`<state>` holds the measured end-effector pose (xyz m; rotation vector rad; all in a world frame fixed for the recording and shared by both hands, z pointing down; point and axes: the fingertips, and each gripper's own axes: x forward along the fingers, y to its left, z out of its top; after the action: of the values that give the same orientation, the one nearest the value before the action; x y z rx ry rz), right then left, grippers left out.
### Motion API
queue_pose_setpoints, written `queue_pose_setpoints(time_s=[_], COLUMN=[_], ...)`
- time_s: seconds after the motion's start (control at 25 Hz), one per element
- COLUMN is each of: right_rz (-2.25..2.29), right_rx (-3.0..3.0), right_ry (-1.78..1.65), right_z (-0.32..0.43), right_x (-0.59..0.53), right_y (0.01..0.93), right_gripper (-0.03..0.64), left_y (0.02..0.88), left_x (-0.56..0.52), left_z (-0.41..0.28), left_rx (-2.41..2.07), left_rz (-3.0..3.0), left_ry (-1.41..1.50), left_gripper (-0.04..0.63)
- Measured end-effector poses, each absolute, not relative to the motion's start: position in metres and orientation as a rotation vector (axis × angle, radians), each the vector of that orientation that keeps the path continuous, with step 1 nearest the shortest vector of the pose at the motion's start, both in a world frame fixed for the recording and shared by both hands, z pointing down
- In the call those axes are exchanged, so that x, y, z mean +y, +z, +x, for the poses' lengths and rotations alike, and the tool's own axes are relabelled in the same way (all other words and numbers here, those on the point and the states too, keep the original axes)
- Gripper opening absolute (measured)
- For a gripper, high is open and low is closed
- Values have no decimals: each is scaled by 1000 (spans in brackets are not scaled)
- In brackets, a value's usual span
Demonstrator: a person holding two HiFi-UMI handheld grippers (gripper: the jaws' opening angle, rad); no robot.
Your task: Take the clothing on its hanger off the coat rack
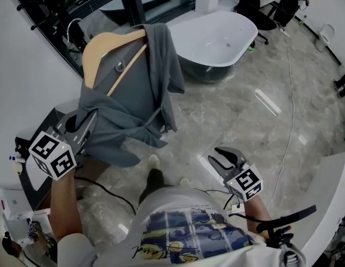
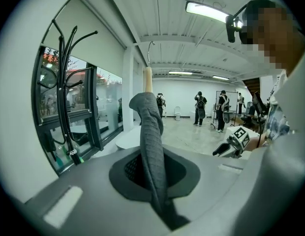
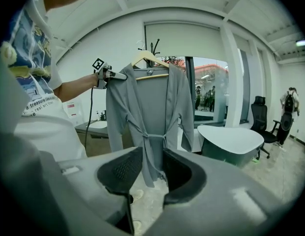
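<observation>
Left gripper view shows the left tongs (image 2: 160,191) clamped on the grey clothing (image 2: 151,141), which hangs on its hanger (image 1: 103,49), apparently clear of the coat rack (image 2: 64,87) beside them. Right tongs (image 3: 151,173) gape wide, empty. Removal looks essentially done.

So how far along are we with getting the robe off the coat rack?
Looks nearly done: the left gripper is shut on the grey robe, and its wooden hanger appears clear of the coat rack. The right gripper is open, empty. Left: carrying it away.

One grey robe (image 1: 133,93), one wooden hanger (image 1: 100,46), one black coat rack (image 2: 65,97), two hand-held grippers (image 1: 86,128) (image 1: 223,159), one white tub (image 1: 214,35)
</observation>
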<state>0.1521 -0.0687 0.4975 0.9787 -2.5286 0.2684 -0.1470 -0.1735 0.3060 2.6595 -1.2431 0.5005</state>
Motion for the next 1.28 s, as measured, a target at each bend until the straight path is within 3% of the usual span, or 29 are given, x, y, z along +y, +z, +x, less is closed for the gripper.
queue_pose_setpoints(time_s=[0.6,1.28], right_rz=[934,874], right_rx=[-2552,-2550], right_ry=[200,183], right_z=[150,135], right_x=[-57,-48], right_y=[485,487], right_gripper=[17,8], left_y=[317,343], left_x=[-62,0], left_z=[-90,-63], left_rx=[-1100,-919], left_rz=[2744,2828], left_ry=[509,598], left_gripper=[8,8])
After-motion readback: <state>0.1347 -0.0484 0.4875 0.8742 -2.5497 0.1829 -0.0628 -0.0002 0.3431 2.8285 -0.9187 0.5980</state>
